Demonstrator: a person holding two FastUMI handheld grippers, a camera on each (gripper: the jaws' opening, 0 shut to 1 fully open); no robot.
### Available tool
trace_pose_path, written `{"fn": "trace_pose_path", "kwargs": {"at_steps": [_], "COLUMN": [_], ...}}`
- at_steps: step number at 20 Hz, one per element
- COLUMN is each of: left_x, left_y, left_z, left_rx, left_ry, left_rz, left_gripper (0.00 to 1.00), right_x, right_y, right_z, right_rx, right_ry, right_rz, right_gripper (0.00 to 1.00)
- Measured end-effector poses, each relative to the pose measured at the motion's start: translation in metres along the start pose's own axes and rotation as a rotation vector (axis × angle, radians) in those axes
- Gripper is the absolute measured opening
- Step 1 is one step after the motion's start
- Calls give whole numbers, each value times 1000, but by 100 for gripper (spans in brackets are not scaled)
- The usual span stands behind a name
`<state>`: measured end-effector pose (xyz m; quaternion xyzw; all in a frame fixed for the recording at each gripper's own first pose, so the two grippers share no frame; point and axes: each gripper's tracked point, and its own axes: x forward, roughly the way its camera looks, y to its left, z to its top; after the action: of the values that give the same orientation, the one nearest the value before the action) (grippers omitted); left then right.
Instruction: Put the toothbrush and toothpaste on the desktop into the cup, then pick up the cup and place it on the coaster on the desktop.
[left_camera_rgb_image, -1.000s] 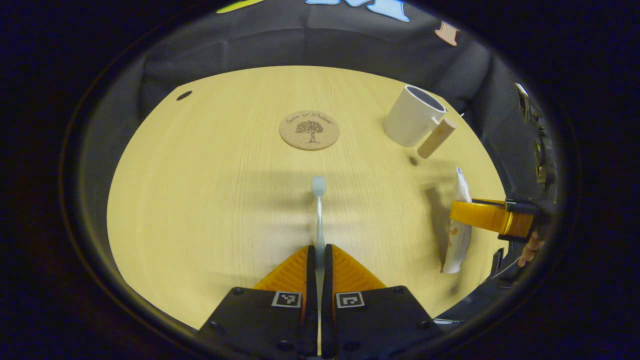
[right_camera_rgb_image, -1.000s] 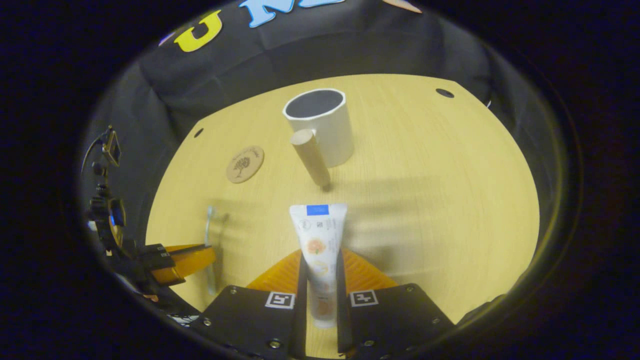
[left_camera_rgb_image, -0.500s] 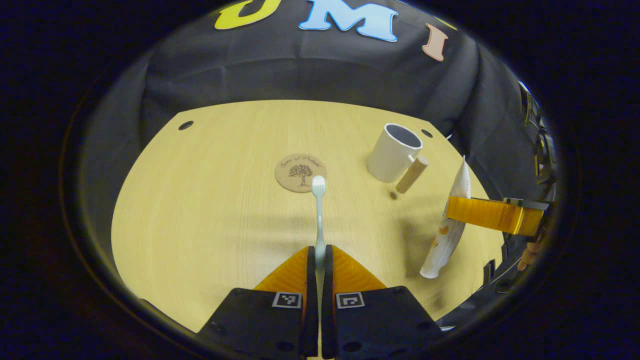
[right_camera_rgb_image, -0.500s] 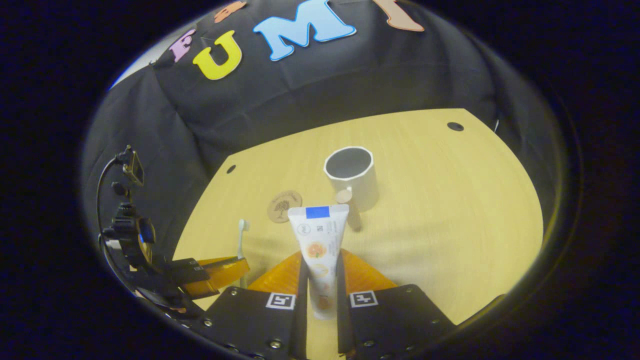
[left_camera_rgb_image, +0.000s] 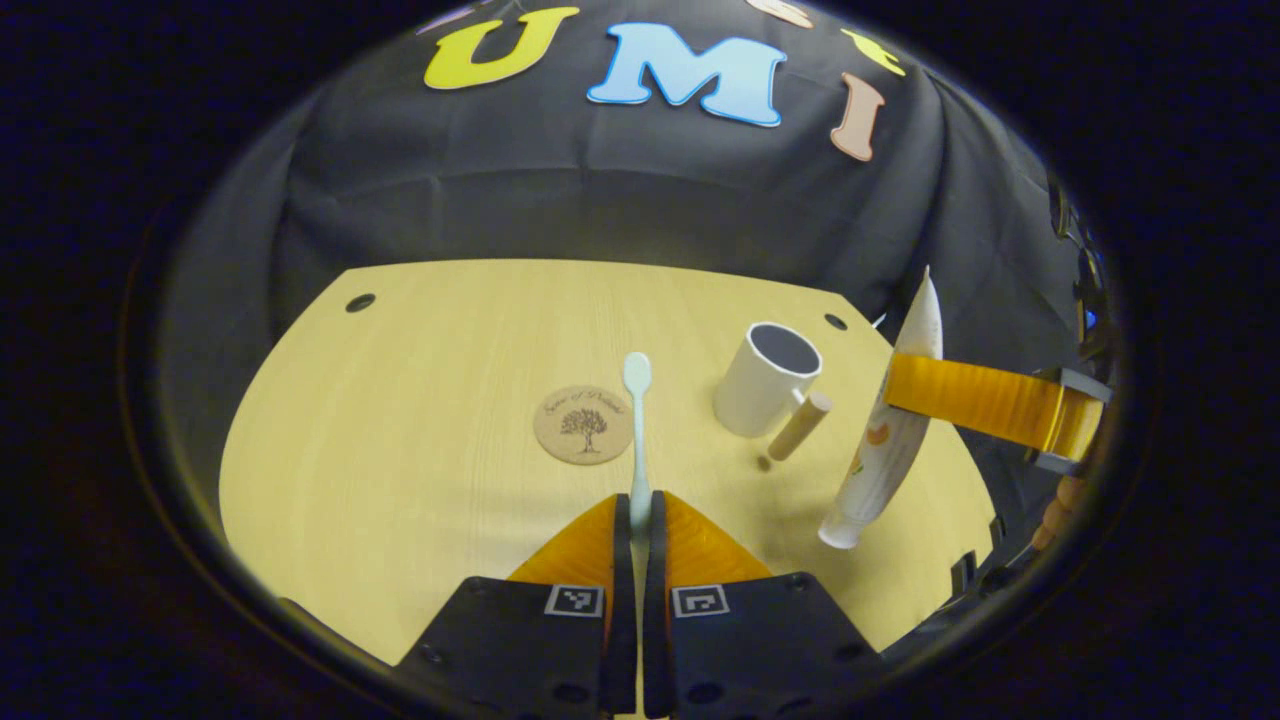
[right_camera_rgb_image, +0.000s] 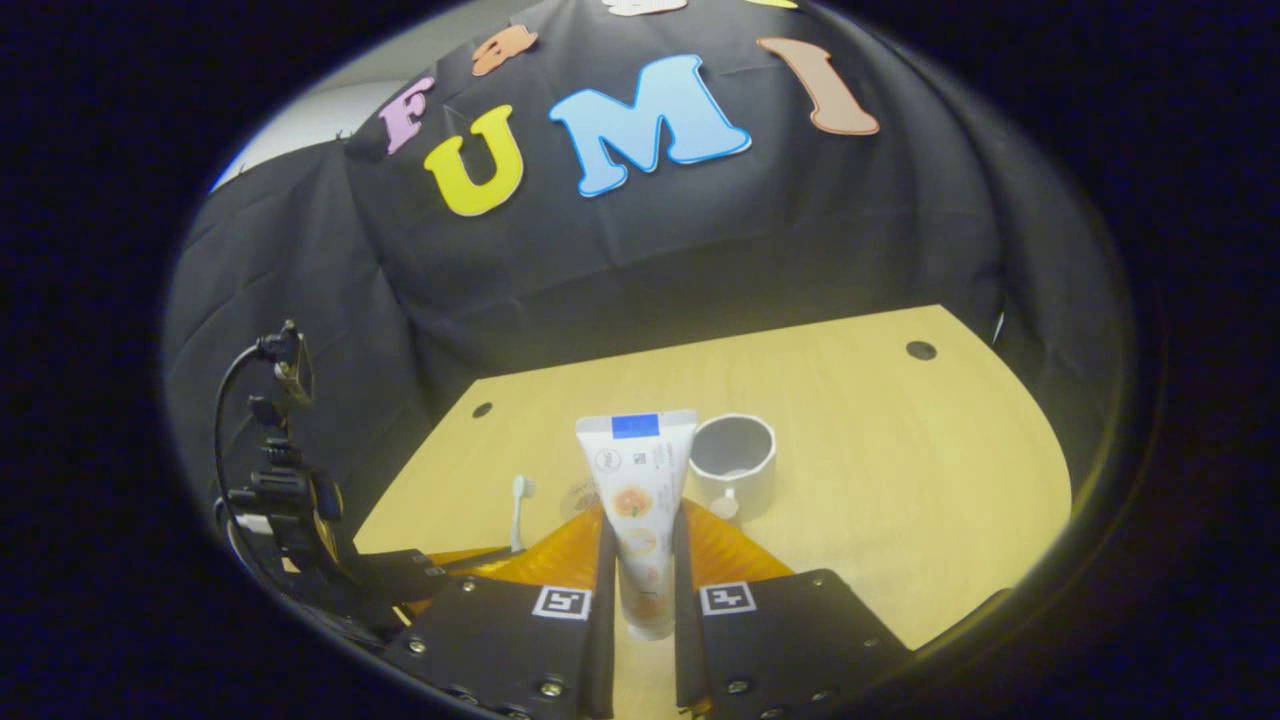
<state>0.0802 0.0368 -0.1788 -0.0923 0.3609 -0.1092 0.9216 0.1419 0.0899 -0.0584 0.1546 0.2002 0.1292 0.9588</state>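
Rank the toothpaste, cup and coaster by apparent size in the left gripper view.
1. toothpaste, the longest, though it hangs nearer the camera, so its lead is unsure.
2. cup.
3. coaster, close to the cup in width.

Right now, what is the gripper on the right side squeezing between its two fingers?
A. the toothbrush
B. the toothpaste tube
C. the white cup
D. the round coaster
B: in the right gripper view, the right gripper has both fingers pressed on the toothpaste tube, which sticks up between them, while the white cup stands farther off on the desktop.
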Motion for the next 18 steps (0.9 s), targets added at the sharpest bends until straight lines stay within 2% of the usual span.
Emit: {"fn": "trace_pose_path", "kwargs": {"at_steps": [8, 9, 11, 12, 16, 17, 18], "left_x": [8, 10, 10, 9, 5, 3, 1], "left_y": [-9, -10, -11, -12, -10, -10, -8], "left_z": [59, 66, 77, 83, 92, 93, 95], "left_rx": [13, 12, 11, 11, 12, 7, 5], "left_ry": [-173, -195, -238, -258, -292, -298, -308], "left_rz": [-42, -47, -61, -69, -76, -80, -76], "left_gripper": [11, 11, 11, 11, 10, 11, 10], "right_x": [15, 18, 24, 27, 50, 57, 62], "right_y": [-14, -17, -25, -29, -41, -44, -47], "right_z": [61, 69, 84, 89, 103, 104, 103], "right_rx": [40, 45, 55, 62, 86, 83, 71], "right_ry": [-149, -174, -222, -239, -268, -270, -273], "right_rz": [-49, -62, -98, -115, -163, -175, -187], "right_gripper": [25, 21, 29, 25, 25, 21, 25]}}
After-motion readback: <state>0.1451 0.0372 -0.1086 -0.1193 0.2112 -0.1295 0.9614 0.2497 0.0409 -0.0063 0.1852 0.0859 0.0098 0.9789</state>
